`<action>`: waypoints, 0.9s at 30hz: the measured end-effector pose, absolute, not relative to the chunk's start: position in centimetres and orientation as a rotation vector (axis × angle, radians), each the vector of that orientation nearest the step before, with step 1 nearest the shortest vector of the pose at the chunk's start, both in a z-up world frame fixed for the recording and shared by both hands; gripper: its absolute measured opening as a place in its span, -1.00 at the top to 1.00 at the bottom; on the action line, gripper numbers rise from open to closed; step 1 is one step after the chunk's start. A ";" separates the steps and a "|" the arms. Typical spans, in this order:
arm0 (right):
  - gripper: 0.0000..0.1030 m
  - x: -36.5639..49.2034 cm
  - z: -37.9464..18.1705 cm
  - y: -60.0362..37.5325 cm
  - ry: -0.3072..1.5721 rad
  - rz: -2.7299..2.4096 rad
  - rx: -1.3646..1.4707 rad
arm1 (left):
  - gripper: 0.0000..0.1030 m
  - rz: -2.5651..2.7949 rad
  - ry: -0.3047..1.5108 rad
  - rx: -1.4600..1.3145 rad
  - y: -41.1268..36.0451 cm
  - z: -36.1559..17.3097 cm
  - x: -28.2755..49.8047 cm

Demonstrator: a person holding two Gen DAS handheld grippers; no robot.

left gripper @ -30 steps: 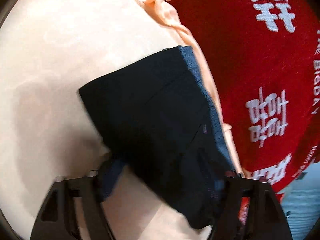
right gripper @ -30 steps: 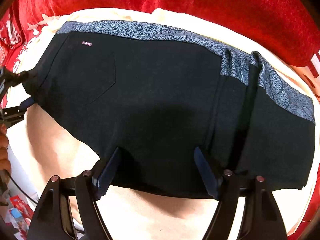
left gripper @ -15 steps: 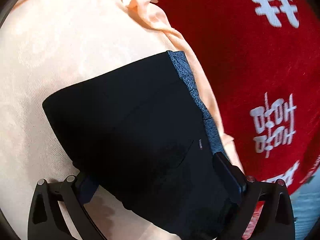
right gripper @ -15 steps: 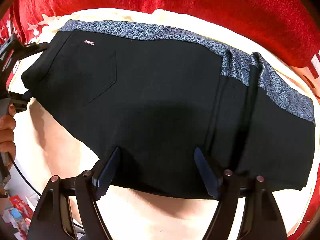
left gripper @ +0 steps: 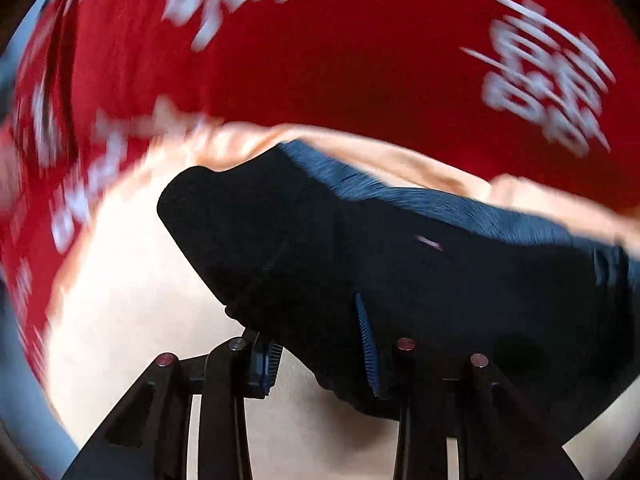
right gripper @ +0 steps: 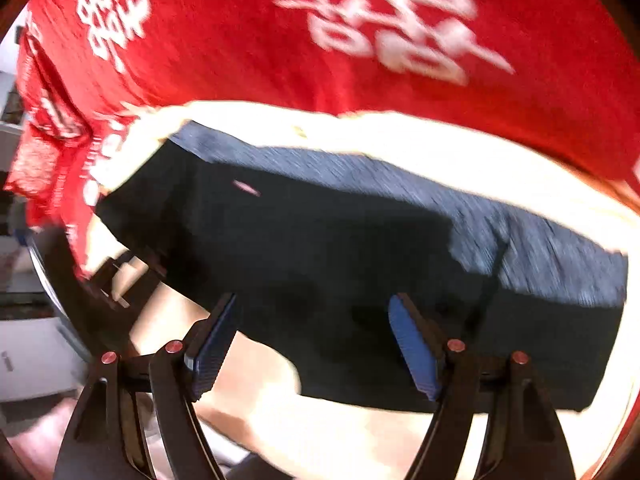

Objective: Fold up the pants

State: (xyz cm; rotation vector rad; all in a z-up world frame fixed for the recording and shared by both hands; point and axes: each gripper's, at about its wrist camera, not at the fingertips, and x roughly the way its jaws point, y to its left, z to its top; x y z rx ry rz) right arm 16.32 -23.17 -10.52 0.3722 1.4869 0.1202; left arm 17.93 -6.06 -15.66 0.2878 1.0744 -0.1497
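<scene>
Red plush blanket with white characters (left gripper: 360, 60) fills the whole upper half of both views, motion-blurred. Below it, pale peach-cream sheet (left gripper: 120, 300) takes lower left and bottom in the left wrist view, and runs as a bright band across centre plus lower middle in the right wrist view (right gripper: 420, 148).

Folded black pants with a grey-blue patterned waistband (left gripper: 400, 260) lie flat on the sheet, centre to right of the left wrist frame; waistband along the upper edge next to the sheet's rumpled border. Right wrist view shows the same pants (right gripper: 340, 248) spanning centre to right edge, waistband on top, small pink label (right gripper: 247, 189) upper left of the fabric.

Left gripper (left gripper: 320, 356), bottom centre, jaws spread wide; black fabric edge sits between and over the blue ribbed pads (left gripper: 366, 344), not pinched. It also shows blurred at the left edge of the right wrist view (right gripper: 120, 276).

Right gripper (right gripper: 312, 344), bottom centre, jaws spread wide, blue pads (right gripper: 414, 350) either side of the pants' lower edge, nothing clamped.
</scene>
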 end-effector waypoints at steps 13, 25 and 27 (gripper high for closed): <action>-0.72 30.7 -11.6 -5.6 1.731 0.513 0.163 | 0.31 -0.215 0.959 0.525 -9.0 -15.9 15.2; 0.62 29.8 -16.6 -5.5 1.829 0.492 0.157 | 0.31 -0.273 0.930 0.556 -10.1 -14.9 13.7; 0.63 29.1 -15.6 -7.1 1.795 0.498 0.206 | 0.31 -0.305 0.920 0.551 -10.9 -14.0 13.2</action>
